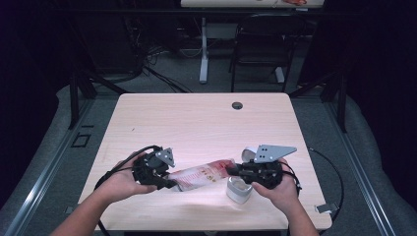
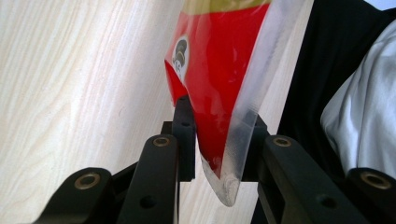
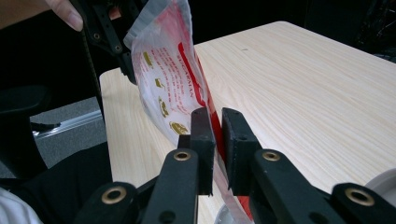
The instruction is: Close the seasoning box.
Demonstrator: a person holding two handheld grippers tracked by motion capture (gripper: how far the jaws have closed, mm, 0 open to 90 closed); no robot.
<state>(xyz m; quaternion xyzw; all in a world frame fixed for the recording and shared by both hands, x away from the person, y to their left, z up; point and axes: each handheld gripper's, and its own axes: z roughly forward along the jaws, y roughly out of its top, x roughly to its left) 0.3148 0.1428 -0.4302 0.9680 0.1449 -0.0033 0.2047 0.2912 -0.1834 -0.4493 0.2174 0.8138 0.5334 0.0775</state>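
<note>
A red and white printed plastic bag (image 1: pixel 201 173) hangs stretched between my two grippers just above the near part of the wooden table (image 1: pixel 196 118). My left gripper (image 1: pixel 170 184) is shut on the bag's left end; in the left gripper view the bag (image 2: pixel 219 70) has its clear sealed edge pinched between the jaws of the gripper (image 2: pixel 219 122). My right gripper (image 1: pixel 230 170) is shut on the bag's right end, and in the right gripper view its narrow jaws (image 3: pixel 216 116) clamp the bag (image 3: pixel 168 79) on edge.
A white round container (image 1: pixel 239 190) stands on the table right under the right gripper, its rim (image 3: pixel 385 179) at the right gripper view's lower right. A cable hole (image 1: pixel 237 105) lies near the far edge. A chair (image 1: pixel 260 44) stands beyond the table.
</note>
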